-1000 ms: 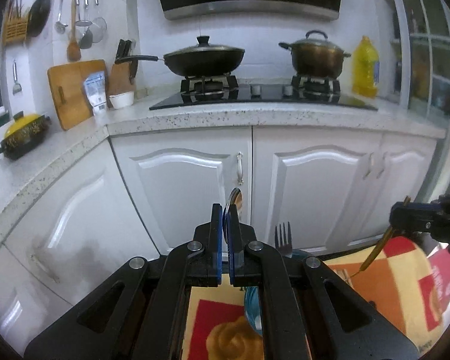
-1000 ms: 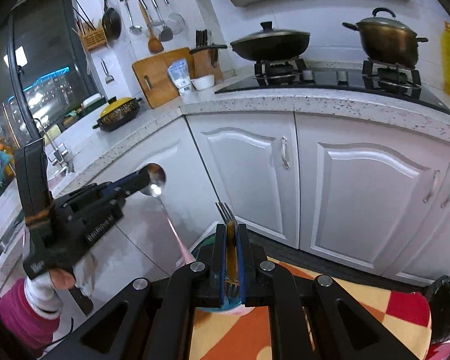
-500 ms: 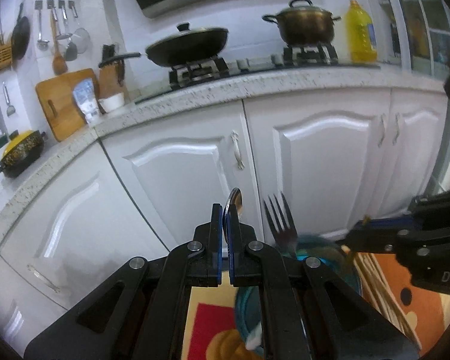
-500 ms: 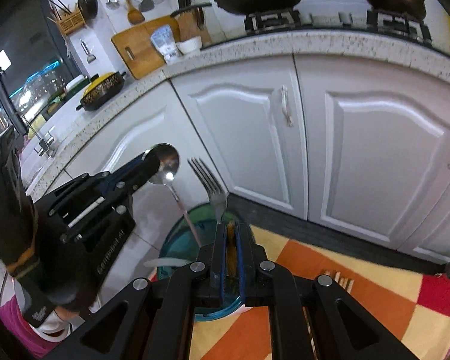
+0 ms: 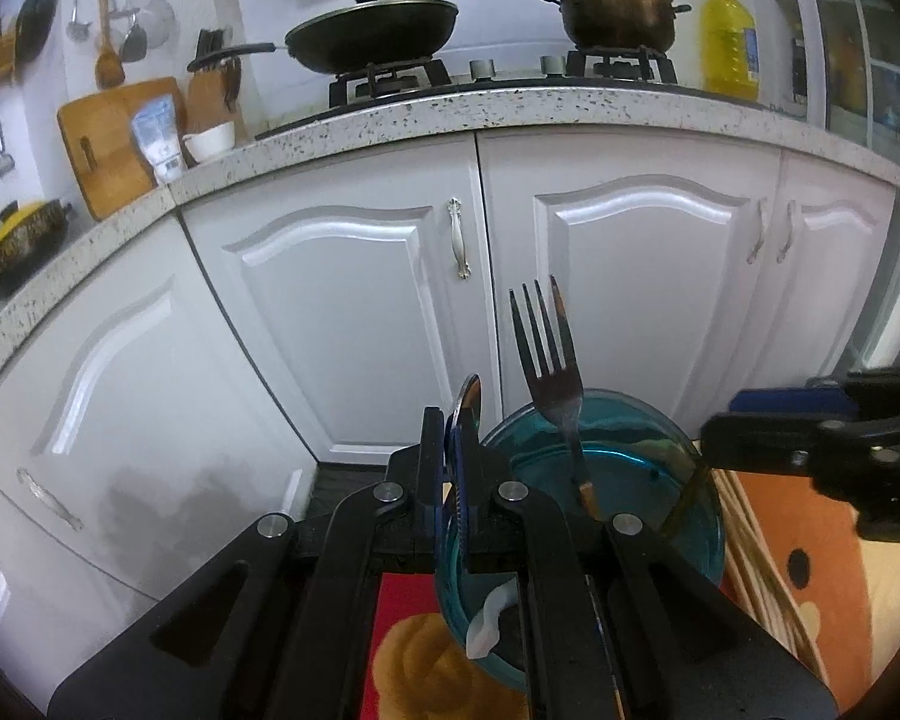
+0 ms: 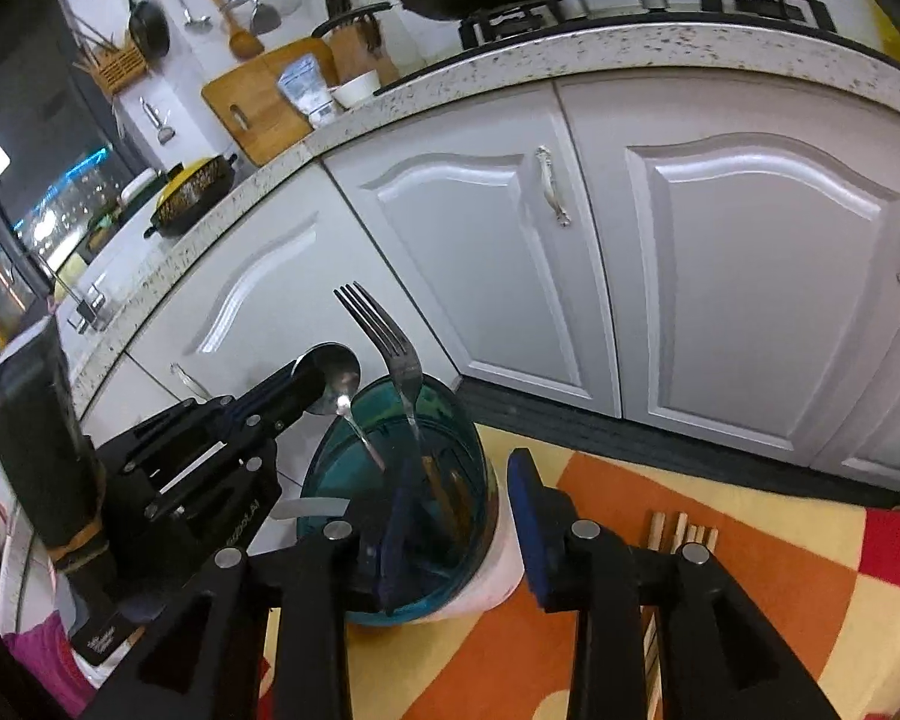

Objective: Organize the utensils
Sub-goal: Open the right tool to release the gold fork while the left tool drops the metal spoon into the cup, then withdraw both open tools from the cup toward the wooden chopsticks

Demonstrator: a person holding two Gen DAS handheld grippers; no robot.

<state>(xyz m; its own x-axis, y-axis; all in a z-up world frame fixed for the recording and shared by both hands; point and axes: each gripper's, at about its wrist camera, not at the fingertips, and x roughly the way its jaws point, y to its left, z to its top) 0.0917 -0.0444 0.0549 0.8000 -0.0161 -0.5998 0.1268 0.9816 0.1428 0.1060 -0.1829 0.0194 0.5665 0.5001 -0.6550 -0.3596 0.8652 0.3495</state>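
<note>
On our left, we keep the left gripper (image 6: 306,387) clamped on the spoon (image 6: 336,381) by its bowl, handle angled down into the blue cup (image 6: 402,504) so it can drop in upright. Just right of it the fork (image 6: 390,348) stands tines-up inside the cup, and our right gripper (image 6: 459,516) is opening, jaws apart, nothing between them.

One fork (image 6: 399,354), one spoon (image 6: 333,378) – one blue cup (image 6: 402,504).
</note>
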